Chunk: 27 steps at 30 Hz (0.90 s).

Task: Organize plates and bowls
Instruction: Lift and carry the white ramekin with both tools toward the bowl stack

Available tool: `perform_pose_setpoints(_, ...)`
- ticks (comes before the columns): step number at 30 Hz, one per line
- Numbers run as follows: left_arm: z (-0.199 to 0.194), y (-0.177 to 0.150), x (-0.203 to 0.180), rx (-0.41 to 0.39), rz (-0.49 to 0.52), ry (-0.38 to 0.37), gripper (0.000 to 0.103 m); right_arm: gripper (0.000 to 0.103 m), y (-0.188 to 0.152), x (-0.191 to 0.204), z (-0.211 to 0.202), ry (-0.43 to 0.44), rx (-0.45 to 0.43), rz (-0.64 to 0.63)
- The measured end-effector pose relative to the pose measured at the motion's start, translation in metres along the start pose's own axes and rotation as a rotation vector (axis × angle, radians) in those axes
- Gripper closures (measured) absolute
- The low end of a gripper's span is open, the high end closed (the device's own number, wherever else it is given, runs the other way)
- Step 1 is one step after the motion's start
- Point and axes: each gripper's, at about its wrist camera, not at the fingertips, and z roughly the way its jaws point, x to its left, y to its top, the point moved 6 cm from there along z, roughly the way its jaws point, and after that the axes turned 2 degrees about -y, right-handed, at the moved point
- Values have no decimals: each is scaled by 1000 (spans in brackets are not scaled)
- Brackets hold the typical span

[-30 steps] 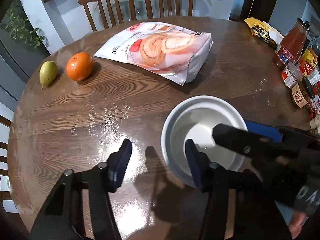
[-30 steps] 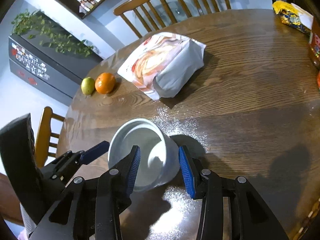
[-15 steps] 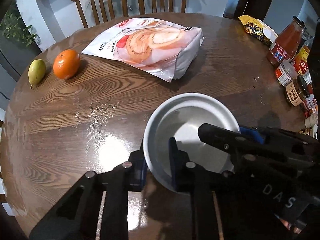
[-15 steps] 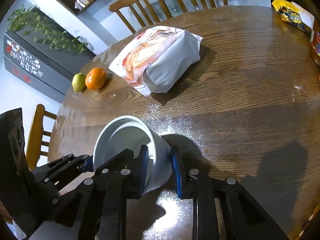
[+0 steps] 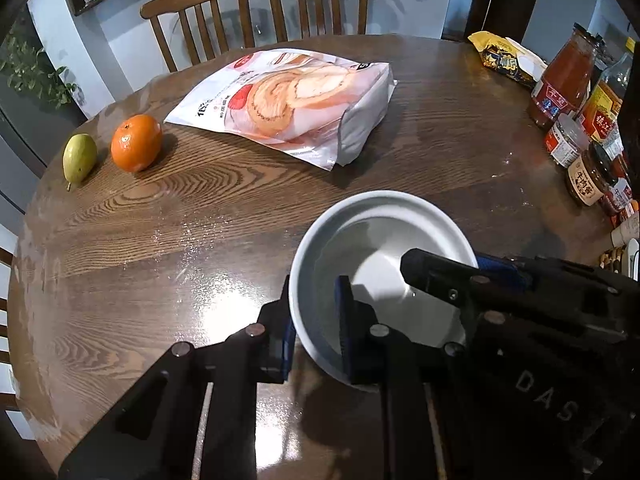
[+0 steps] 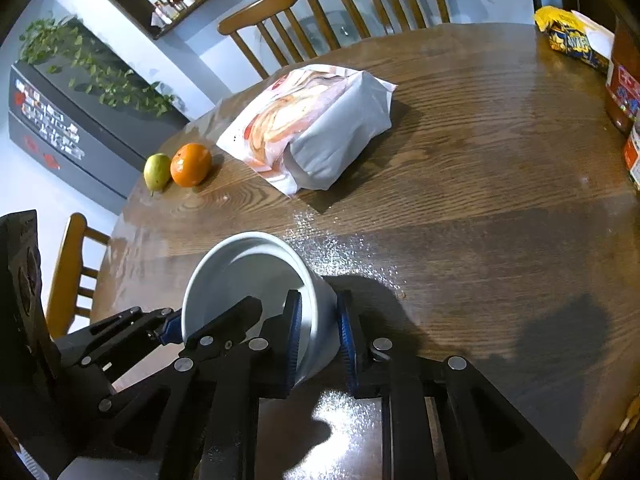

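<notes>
On my left wrist view, my left gripper has its blue-padded jaws clamped on the near rim of the white bowl, one pad outside the wall, one inside. The bowl is round, smooth and glossy, standing on the dark, grainy round wooden table near its front edge. My right gripper pinches the opposite rim. Beyond lie a crinkly plastic cake bag, a dimpled orange and a smooth green pear.

On my right wrist view, my right gripper has just been closing; its ribbed blue pads now squeeze the bowl's straight ceramic wall between them.
</notes>
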Motion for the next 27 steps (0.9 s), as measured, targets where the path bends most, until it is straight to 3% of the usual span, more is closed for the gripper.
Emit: perform_pose_setpoints(27,-26,-20,-16,-41,38,14,87,85,-22,3,-32,4,-54,1)
